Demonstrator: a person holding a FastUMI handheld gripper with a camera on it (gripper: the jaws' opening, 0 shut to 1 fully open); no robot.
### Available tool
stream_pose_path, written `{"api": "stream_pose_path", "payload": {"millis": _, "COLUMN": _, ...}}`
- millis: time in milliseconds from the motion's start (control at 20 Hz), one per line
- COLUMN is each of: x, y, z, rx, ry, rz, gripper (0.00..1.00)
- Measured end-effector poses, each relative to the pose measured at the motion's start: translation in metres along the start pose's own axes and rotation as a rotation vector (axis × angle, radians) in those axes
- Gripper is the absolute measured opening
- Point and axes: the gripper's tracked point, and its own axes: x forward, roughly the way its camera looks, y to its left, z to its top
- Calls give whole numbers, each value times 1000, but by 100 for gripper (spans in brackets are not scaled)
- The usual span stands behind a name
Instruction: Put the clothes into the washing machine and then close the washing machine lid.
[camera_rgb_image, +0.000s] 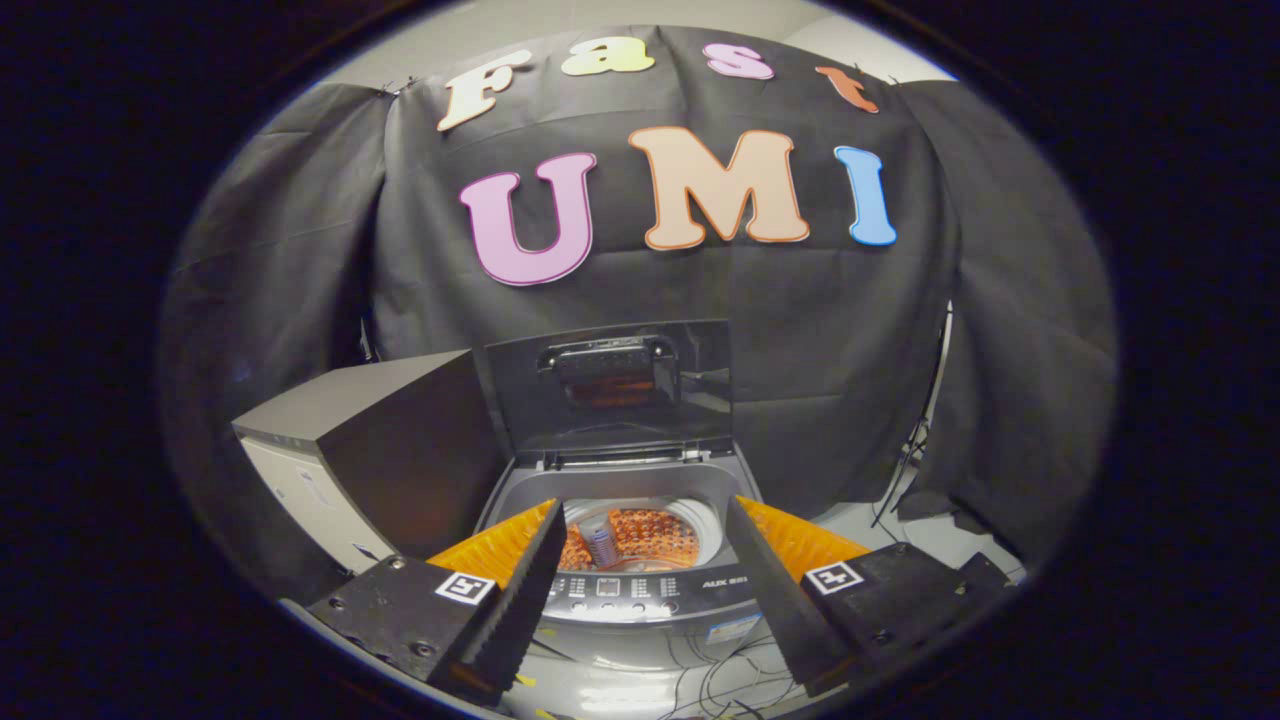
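A grey top-loading washing machine (640, 595) stands ahead of and below my gripper (645, 515). Its dark lid (610, 385) is raised upright at the back. The drum (640, 540) is exposed between my fingertips, its perforated wall glowing orange. A small striped, bluish-white item (598, 545) lies at the drum's left side; whether it is clothing I cannot tell. My gripper hovers above the control panel (650, 585), open, with nothing between its two black-and-orange fingers.
A grey box-like cabinet (350, 440) stands against the machine's left side. Cables (720, 670) trail on the pale floor in front of the machine and more hang at the right by the black cloth wall.
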Motion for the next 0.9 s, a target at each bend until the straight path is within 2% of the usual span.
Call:
{"api": "stream_pose_path", "payload": {"millis": 250, "x": 2, "y": -9, "z": 0, "rx": -14, "ry": -13, "rz": -21, "gripper": 97}}
{"api": "stream_pose_path", "payload": {"millis": 650, "x": 10, "y": 3, "z": -11, "rx": -48, "ry": 3, "rz": -4, "gripper": 97}}
{"api": "stream_pose_path", "payload": {"millis": 900, "x": 19, "y": 9, "z": 5, "rx": -61, "ry": -22, "rz": -13, "gripper": 97}}
